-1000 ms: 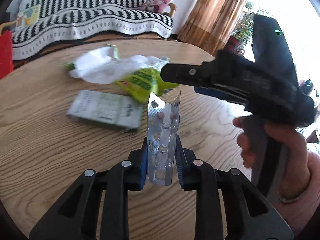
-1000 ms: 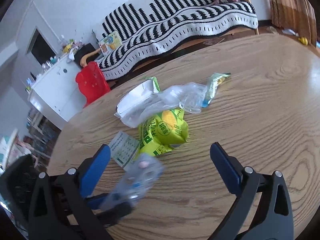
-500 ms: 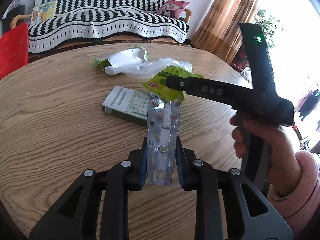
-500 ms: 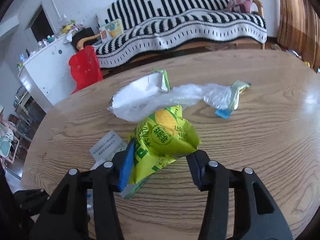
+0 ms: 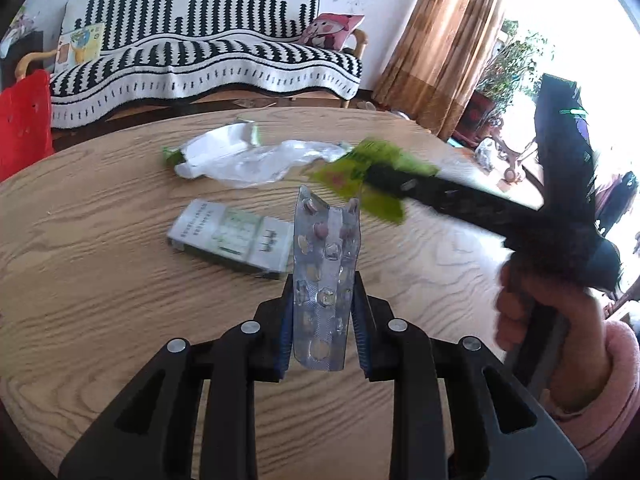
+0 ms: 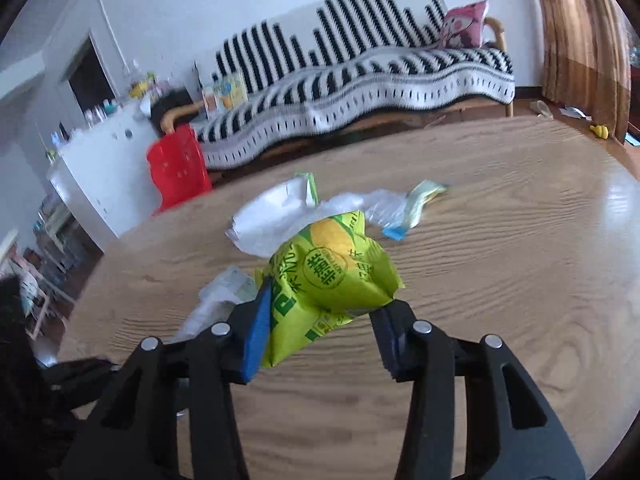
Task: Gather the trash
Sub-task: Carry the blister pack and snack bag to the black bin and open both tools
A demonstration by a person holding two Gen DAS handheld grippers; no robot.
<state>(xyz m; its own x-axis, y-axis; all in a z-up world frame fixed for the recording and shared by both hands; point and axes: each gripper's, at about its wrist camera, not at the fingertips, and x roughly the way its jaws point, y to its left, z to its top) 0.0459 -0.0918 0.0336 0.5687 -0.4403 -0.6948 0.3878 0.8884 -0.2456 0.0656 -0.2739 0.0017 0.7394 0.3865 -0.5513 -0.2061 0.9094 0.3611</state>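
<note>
A round wooden table (image 5: 100, 280) with strong grain spreads beneath and ahead of the tongs. Beyond its far edge stands a sofa (image 5: 208, 60) draped in a black-and-white striped throw, with a pink cushion (image 5: 332, 30) at its right end. A red plastic chair (image 6: 178, 168) sits off to the left, beside a white cabinet (image 6: 100, 176) and a dark doorway (image 6: 90, 80). Brown curtains (image 5: 444, 40) hang to the right, where bright daylight pours through a window past a potted plant (image 5: 508, 76). The walls are white.

black jaws (image 5: 323, 320) — blue pads, silver screws, pink sleeve (image 5: 600, 364)
</note>
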